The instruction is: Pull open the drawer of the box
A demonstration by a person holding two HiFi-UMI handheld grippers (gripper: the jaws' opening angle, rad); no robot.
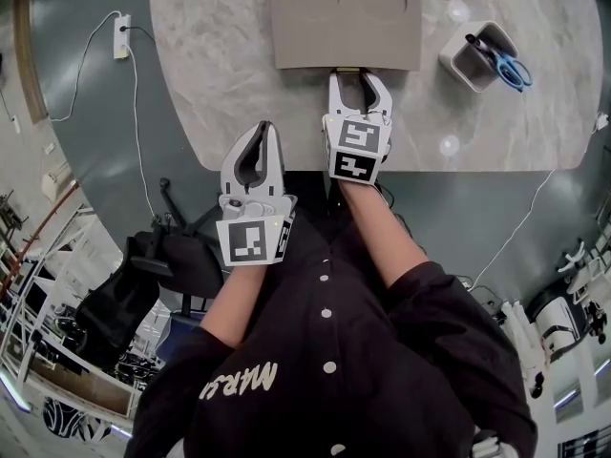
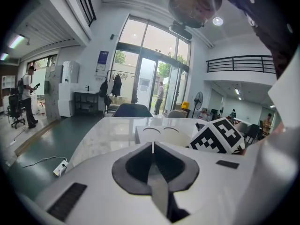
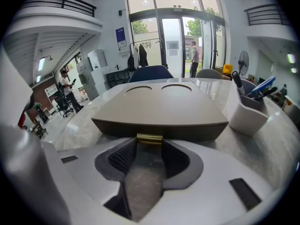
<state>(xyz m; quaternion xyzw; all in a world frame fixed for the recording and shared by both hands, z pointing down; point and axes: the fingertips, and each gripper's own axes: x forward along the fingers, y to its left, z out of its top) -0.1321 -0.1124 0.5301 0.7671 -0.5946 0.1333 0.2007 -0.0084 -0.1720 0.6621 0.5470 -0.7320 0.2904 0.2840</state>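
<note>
A flat taupe box (image 1: 344, 17) with two round recesses in its lid lies at the far middle of the marble table (image 1: 210, 65). A small brass handle (image 1: 347, 70) sticks out of its near front face. My right gripper (image 1: 359, 76) reaches over the table edge, its jaws closed on that handle (image 3: 149, 138) from both sides, with the box (image 3: 159, 107) filling the view behind. My left gripper (image 1: 267, 127) hangs back at the table's near edge, shut and holding nothing; its view shows the box (image 2: 161, 134) ahead past the joined tips (image 2: 153, 144).
A white pen holder (image 1: 480, 57) with blue scissors stands to the right of the box, close beside it in the right gripper view (image 3: 246, 109). A power strip (image 1: 121, 38) with its cable lies on the floor at left. A black chair (image 1: 177, 256) stands below the table's near edge.
</note>
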